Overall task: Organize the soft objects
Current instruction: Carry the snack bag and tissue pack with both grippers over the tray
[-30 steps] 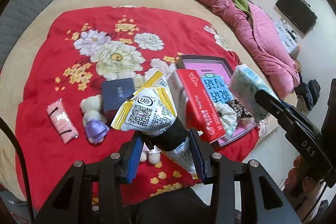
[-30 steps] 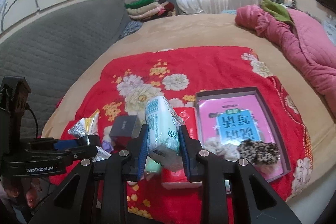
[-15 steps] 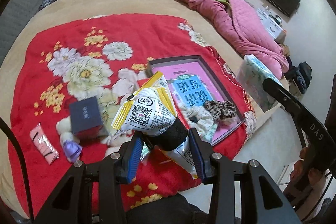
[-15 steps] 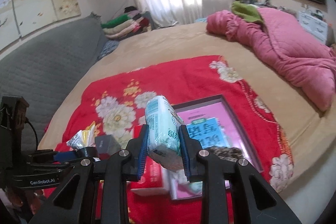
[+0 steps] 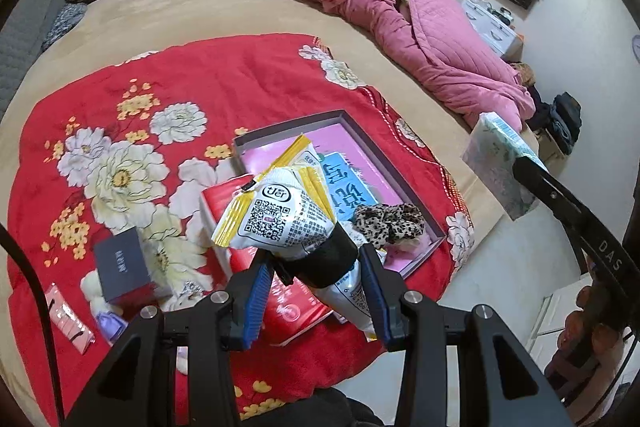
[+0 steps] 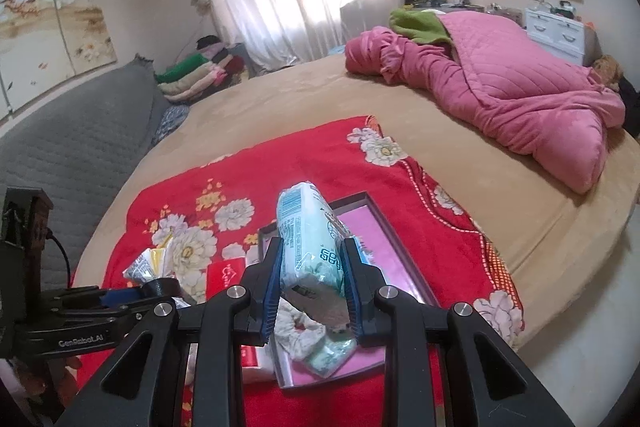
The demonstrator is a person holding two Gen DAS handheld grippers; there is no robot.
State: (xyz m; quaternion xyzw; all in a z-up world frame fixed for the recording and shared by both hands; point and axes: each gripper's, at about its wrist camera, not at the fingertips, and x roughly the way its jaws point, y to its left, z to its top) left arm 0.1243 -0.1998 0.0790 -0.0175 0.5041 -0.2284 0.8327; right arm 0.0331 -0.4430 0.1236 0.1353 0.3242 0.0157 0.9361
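Observation:
My left gripper [image 5: 316, 291] is shut on a white and yellow snack packet [image 5: 276, 215] with a black band and holds it above the red flowered blanket [image 5: 240, 75]. My right gripper [image 6: 312, 287] is shut on a pale green tissue pack [image 6: 312, 243] and holds it in the air over the near end of the shallow pink-lined box tray [image 6: 396, 267]. The tray [image 5: 344, 117] holds a leopard scrunchie [image 5: 388, 223] and a white scrunchie [image 6: 296, 327]. The tissue pack also shows at the right of the left wrist view [image 5: 496, 163].
A red box [image 5: 224, 199], a dark grey box [image 5: 120, 263], a small plush toy [image 5: 90, 285], a purple item [image 5: 110, 323] and a pink hair-clip packet [image 5: 68, 319] lie on the blanket. A pink quilt [image 6: 520, 83] lies far right. The bed edge is near, with floor [image 5: 500, 267] beyond.
Both grippers have lifted and pulled back toward the bed's near edge with their loads. The red box shows again beside the tray in the left wrist view.

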